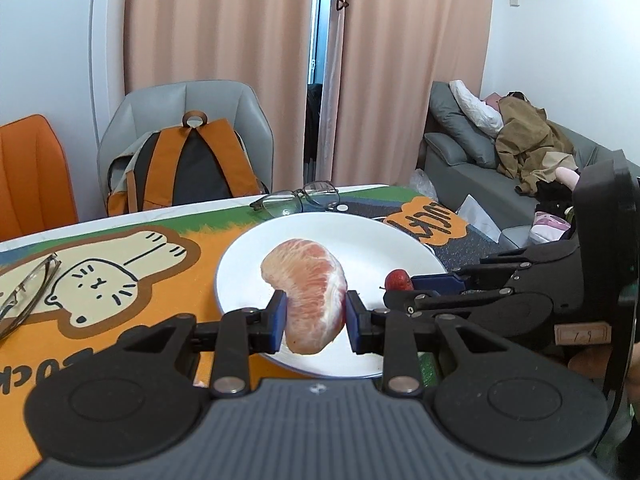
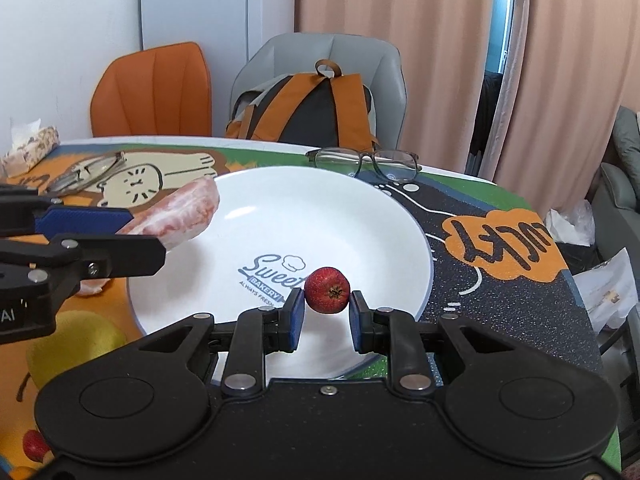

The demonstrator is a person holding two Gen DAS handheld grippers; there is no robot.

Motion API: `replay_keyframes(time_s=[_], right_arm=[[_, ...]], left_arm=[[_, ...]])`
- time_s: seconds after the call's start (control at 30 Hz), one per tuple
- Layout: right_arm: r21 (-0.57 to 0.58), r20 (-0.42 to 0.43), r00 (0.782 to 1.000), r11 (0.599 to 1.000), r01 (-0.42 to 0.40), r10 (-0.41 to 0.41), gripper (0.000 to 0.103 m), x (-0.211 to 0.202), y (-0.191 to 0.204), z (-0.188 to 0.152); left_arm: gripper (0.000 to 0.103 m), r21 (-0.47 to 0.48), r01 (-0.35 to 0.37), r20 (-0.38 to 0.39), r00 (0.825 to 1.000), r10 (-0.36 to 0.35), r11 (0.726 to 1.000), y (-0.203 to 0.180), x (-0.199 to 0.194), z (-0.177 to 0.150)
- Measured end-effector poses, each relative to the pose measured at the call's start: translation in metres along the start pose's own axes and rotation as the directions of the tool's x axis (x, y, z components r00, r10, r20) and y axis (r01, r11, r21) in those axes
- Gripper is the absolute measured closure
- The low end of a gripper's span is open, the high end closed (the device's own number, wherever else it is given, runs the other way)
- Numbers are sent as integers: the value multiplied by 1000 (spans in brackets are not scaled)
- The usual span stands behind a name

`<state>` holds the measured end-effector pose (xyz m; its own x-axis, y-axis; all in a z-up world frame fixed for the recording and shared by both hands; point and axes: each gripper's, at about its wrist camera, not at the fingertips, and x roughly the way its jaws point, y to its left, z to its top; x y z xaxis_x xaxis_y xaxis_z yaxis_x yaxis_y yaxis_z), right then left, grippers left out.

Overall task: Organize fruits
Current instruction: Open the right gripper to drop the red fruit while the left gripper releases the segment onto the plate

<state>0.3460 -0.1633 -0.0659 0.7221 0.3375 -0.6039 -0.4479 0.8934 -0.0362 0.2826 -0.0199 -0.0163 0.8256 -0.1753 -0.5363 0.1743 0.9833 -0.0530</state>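
My left gripper (image 1: pixel 315 312) is shut on a peeled pink pomelo segment (image 1: pixel 308 292) and holds it over the near rim of the white plate (image 1: pixel 368 236). The segment also shows in the right wrist view (image 2: pixel 180 212) at the plate's left edge (image 2: pixel 400 216). My right gripper (image 2: pixel 326 308) is shut on a small red fruit (image 2: pixel 327 290) and holds it just above the plate's near side. In the left wrist view the right gripper (image 1: pixel 404 286) comes in from the right with the red fruit (image 1: pixel 397 280).
Two pairs of glasses lie on the cartoon mat: one behind the plate (image 2: pixel 368 160), one at the left (image 2: pixel 88 172). A yellow fruit (image 2: pixel 72 348) and a small red fruit (image 2: pixel 34 444) lie near left. A tissue pack (image 2: pixel 28 148) sits far left. Chairs and a backpack (image 2: pixel 312 108) stand behind.
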Motion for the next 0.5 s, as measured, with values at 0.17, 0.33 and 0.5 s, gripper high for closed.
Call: replay_keyframes(time_s=[0.17,0.33,0.5], right_arm=[[-14,-14,1000,1000,-5,5,80,2,3,-1],[-31,-11,1000,1000,-3,2,80,-1,5,-1],[-37,6,1000,999,-7,7,79,-12,4,-1]], left_arm=[[74,9,0,-10,1000,0,1000,-2,5,2],[74,12,5,-31,1000,-4,1000,-2,14,4],[74,13,3,-67,998,-2,1000,-2,26,2]])
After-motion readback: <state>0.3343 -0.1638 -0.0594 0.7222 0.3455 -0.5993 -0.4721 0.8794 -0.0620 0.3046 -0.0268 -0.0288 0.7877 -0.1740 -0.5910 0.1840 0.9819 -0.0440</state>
